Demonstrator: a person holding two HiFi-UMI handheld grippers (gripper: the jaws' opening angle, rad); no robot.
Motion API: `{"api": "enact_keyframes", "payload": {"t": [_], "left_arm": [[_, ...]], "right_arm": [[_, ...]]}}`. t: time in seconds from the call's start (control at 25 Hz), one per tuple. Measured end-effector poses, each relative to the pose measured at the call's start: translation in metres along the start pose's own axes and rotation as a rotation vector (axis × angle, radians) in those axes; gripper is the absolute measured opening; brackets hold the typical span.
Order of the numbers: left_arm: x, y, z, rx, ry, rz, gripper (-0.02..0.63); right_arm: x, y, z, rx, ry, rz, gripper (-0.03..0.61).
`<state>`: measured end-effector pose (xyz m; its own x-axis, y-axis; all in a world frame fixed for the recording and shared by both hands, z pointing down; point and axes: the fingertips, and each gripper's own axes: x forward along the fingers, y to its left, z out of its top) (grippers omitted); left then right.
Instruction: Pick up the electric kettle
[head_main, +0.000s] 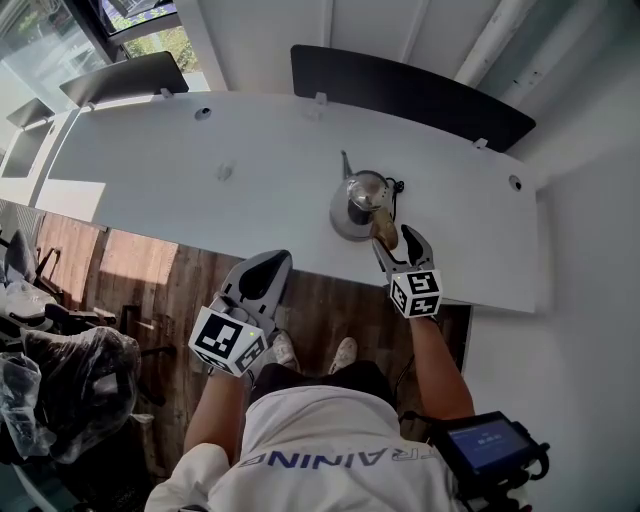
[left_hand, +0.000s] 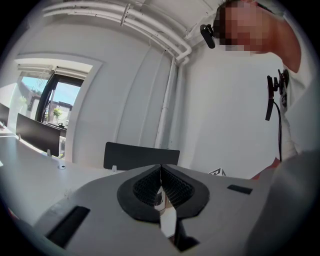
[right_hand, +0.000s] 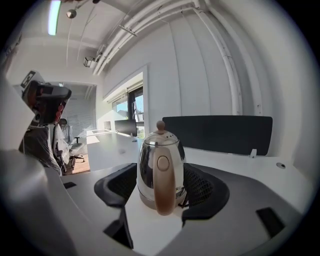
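The fingers (right_hand: 204, 191) of the right gripper (head_main: 394, 239) are seen spread wide apart, and nothing is gripped by them. The electric kettle (right_hand: 160, 165) is found straight ahead of them, upright on the white surface (head_main: 200, 170). Its brown handle (right_hand: 164, 187) is turned towards the gripper and reaches into the gap between the two dark pads. A clear space is left on either side of the handle in the right gripper view, so no pad is pressed against it. The shiny body of the kettle is placed just beyond the fingertips, with the lid knob on top. From the head view, the kettle's spout is seen pointing away from the fingers.

The fingers (left_hand: 147, 187) of the left gripper (left_hand: 161, 170) are seen closed, their ribbed pads meeting at the tips, and nothing is held between them. This gripper is held off the near edge of the surface, and the kettle is well apart from its fingers, off to their right.
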<state>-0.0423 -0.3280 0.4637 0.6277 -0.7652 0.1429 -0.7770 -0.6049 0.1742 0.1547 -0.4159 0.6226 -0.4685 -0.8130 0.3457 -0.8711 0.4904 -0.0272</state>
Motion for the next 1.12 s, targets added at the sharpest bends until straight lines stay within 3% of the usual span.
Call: {"api": "enact_keyframes", "payload": {"t": [0.36, 0.68, 0.84, 1.12], "left_arm": [[-0.01, 0.012, 0.005, -0.013, 0.002, 0.025, 0.015], [-0.013, 0.019, 0.01, -0.014, 0.008, 0.029, 0.015], [-0.014, 0.021, 0.01, -0.017, 0.016, 0.032, 0.015], [-0.016, 0.021, 0.011, -0.022, 0.021, 0.033, 0.015]], "right_arm": [[0.015, 0.006, -0.024, -0.012, 0.061, 0.015, 0.275], [0.018, 0.012, -0.022, -0.027, 0.046, 0.0, 0.266], [0.018, 0.01, -0.014, -0.041, 0.014, -0.031, 0.157], [0.015, 0.012, -0.006, -0.049, -0.035, -0.043, 0.12]]}}
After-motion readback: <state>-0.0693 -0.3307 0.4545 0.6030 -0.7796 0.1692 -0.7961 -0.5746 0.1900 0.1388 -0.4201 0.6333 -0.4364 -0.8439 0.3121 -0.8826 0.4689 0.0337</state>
